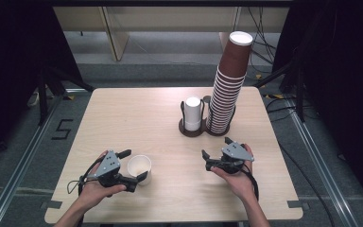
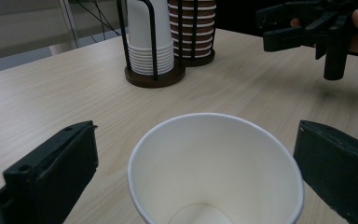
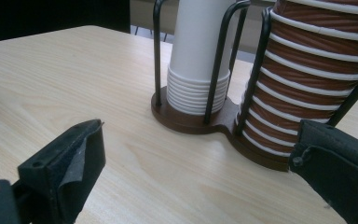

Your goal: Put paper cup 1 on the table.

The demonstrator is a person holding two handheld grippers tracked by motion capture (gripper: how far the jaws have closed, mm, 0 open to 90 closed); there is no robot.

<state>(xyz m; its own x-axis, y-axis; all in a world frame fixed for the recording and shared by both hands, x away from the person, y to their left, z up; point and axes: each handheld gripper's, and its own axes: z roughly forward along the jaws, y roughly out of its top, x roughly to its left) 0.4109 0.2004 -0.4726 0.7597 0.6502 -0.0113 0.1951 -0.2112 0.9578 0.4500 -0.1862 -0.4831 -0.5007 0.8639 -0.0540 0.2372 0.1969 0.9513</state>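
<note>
A white paper cup [image 1: 139, 166] stands upright and empty near the table's front left. My left gripper [image 1: 133, 165] is open with one jaw on each side of the cup [image 2: 214, 168], and a gap shows on both sides. My right gripper [image 1: 216, 147] is open with nothing between its jaws, and it points at a dark cup holder [image 1: 191, 131]. The holder carries a short stack of white cups [image 1: 193, 113] and a tall, leaning stack of brown cups [image 1: 229, 80]. In the right gripper view, the right gripper [image 3: 198, 133] is just short of the holder's base [image 3: 186, 122].
The wooden table [image 1: 137, 113] has bare room at its left and back. The right gripper [image 2: 298, 28] appears far off in the left gripper view. Black wire rods [image 3: 216, 60] enclose both stacks. Dark stands and cables flank the table on the floor.
</note>
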